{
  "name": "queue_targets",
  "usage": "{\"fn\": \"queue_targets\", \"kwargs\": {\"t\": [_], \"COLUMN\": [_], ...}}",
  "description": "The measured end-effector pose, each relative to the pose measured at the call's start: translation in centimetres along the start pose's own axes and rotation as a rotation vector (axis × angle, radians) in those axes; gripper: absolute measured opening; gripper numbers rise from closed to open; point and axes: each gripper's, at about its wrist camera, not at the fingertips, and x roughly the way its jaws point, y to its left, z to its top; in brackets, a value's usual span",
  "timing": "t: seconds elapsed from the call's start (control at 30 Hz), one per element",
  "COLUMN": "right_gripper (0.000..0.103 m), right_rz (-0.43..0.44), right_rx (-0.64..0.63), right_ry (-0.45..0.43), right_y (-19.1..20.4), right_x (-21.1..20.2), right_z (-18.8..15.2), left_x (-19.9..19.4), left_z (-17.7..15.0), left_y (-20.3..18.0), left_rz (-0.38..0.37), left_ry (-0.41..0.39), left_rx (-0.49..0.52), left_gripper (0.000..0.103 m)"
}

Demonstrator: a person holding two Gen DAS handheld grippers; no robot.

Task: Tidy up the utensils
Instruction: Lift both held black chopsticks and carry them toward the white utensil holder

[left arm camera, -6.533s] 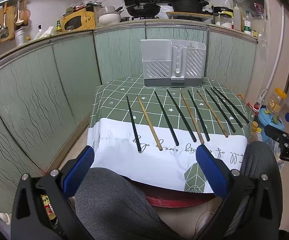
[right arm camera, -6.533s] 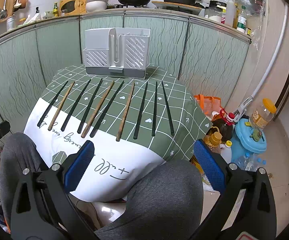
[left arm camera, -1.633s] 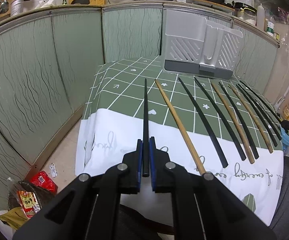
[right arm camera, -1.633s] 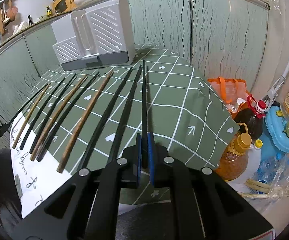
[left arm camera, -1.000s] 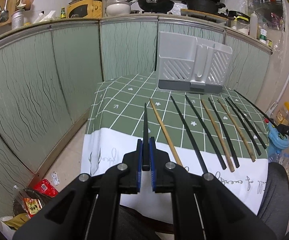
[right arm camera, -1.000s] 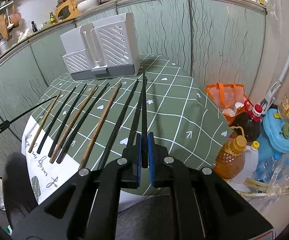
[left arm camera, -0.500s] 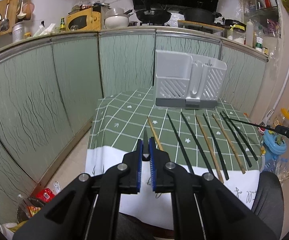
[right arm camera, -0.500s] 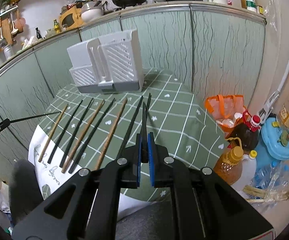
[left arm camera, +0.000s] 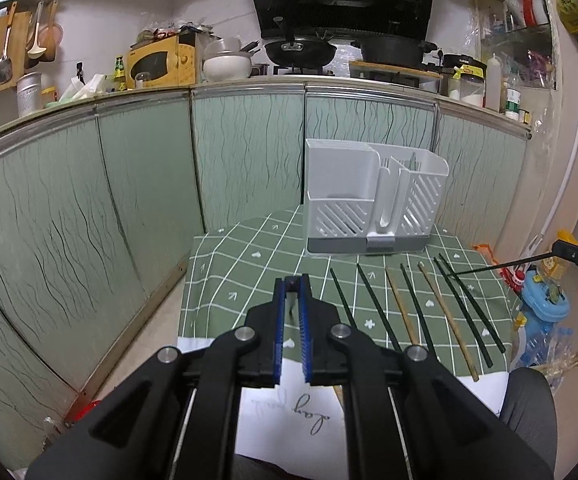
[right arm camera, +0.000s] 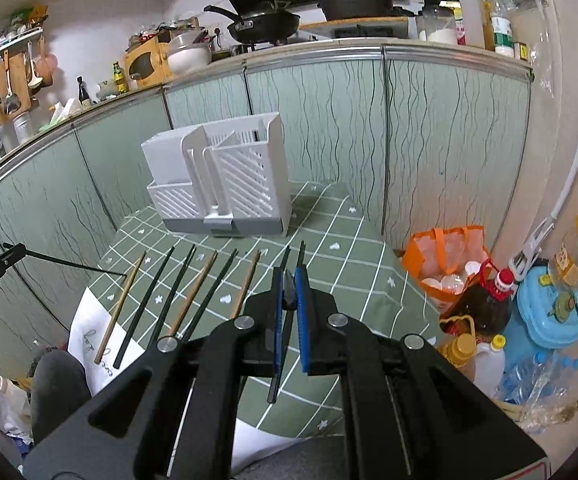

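Two black chopsticks have come up off the table, one pinched in the left gripper (left arm camera: 292, 286) and one in the right gripper (right arm camera: 289, 276), leaving seven in the lower-right row, so the white holder (left arm camera: 373, 200) at centre likely comes next.

Chopstick (left arm camera: 291, 307) mostly hidden between fingers (left arm camera: 277, 332)

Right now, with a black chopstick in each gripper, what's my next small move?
Probably carry both forward to the white slotted plastic utensil holder: the left gripper and right gripper each pinch a thin black chopstick clear of the green checked tablecloth.
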Motion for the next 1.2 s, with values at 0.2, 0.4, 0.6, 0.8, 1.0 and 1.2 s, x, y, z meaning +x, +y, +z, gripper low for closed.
{"fn": "queue_targets", "kwargs": {"t": [0.2, 0.4, 0.6, 0.8, 1.0, 1.2], "right_gripper": [0.006, 0.006, 0.006, 0.006, 0.006, 0.006], "right_rz": [0.002, 0.006, 0.010, 0.006, 0.014, 0.027], "right_rx": [0.004, 0.008, -0.003, -0.019, -0.048, -0.070], "right_ry": [-0.018, -0.027, -0.034, -0.038, -0.022, 0.001], "right_y": [-0.1, -0.2, 0.1, 0.6, 1.3, 2.1], "right_x": [-0.2, -0.1, -0.1, -0.2, -0.4, -0.5], "right_z": [1.3, 2.4, 3.6, 5.3, 7.7, 10.0], "left_x": [0.0, 0.1, 0.5, 0.7, 0.9, 1.3], "left_z": [1.4, 2.5, 3.3, 4.7, 6.8, 9.1], "left_y": [0.0, 0.0, 0.0, 0.2, -0.1, -0.9], "left_rz": [-0.007, -0.009, -0.016, -0.026, -0.041, -0.089], "left_ry": [-0.012, -0.014, -0.010, -0.007, -0.004, 0.004], "left_rx": [0.003, 0.011, 0.012, 0.012, 0.026, 0.029], "left_gripper": [0.008, 0.008, 0.008, 0.008, 0.008, 0.008]}}
